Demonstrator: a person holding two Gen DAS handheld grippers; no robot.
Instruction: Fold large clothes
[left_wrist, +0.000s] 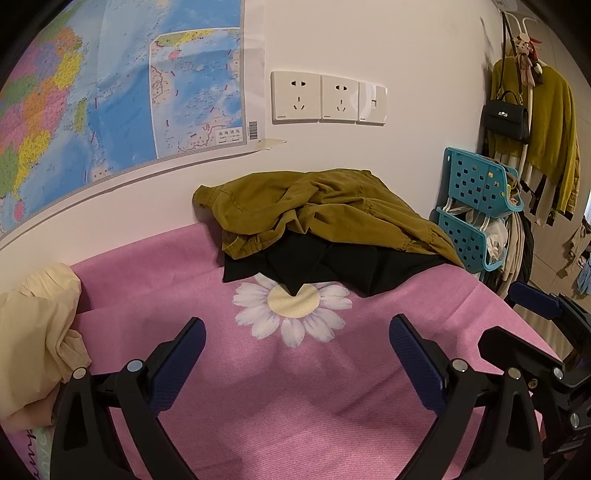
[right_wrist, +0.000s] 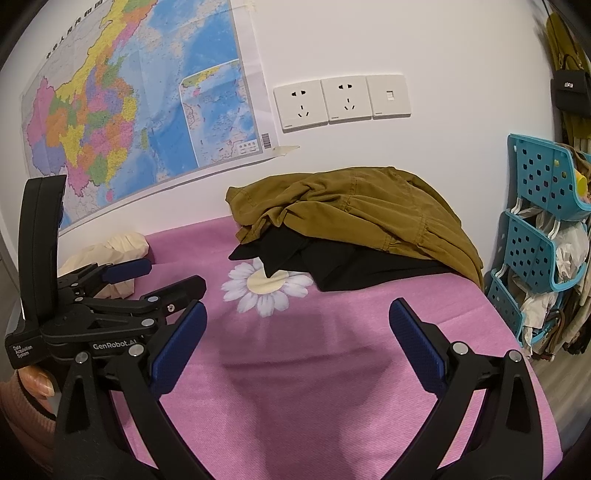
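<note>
Two hand-held grippers are seen poised side by side above a pink cloth (left_wrist: 295, 406) with a daisy print (left_wrist: 293, 309), spread over the worktop. The left gripper (left_wrist: 297, 360) and right gripper (right_wrist: 297, 343) are both held with jaws wide apart and nothing between them, apparently ready for a first reach. The clothes to be folded are heaped at the far edge against the wall: an olive-brown jacket (left_wrist: 325, 210) is crumpled on top of a black garment (left_wrist: 332, 269), well clear of both grippers. A cream garment (left_wrist: 37, 332) is bunched at the left, seemingly set aside.
</note>
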